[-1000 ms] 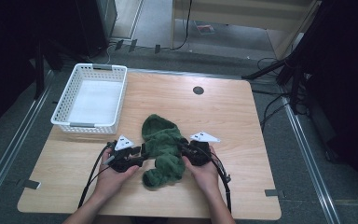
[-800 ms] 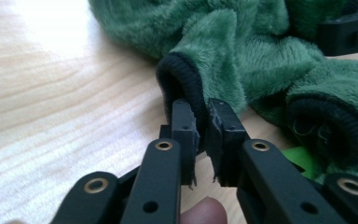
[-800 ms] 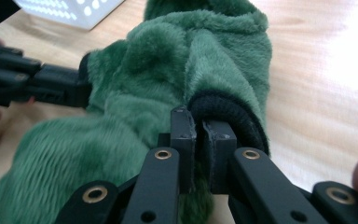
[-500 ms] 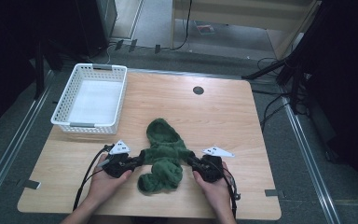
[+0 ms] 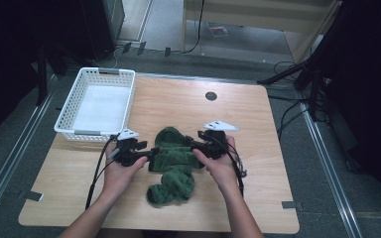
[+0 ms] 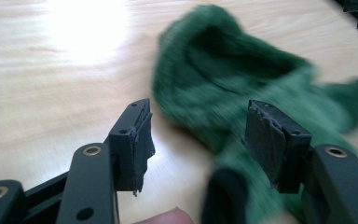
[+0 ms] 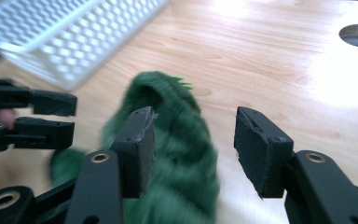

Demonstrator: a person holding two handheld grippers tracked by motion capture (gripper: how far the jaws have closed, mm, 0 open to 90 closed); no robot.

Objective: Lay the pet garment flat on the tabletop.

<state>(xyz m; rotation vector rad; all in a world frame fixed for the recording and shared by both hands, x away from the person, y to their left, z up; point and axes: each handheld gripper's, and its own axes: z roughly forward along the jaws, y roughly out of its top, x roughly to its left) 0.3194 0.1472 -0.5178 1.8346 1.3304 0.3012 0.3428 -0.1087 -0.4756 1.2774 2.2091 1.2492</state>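
A crumpled dark green cloth (image 5: 172, 166) lies on the wooden table (image 5: 258, 163), a little in front of its middle. My left gripper (image 5: 153, 152) is at the cloth's left edge and my right gripper (image 5: 194, 146) at its right edge, both pointing inward. In the left gripper view the left gripper (image 6: 200, 122) is open after its jaws have just been opening; the cloth (image 6: 242, 79) lies in and beyond the gap, untouched by the pads. The right gripper (image 7: 196, 127) has likewise just been opening, with the cloth (image 7: 177, 140) loose behind its left jaw.
An empty white plastic basket (image 5: 99, 101) sits at the table's far left corner, also seen as the basket (image 7: 74, 28) in the right gripper view. A round cable hole (image 5: 211, 95) is at the far middle. Dark stands and cables surround the table.
Both grippers pulled the cloth toward the front edge, then opened, let it go and moved back away from the person. The cloth now lies stretched out lengthwise.
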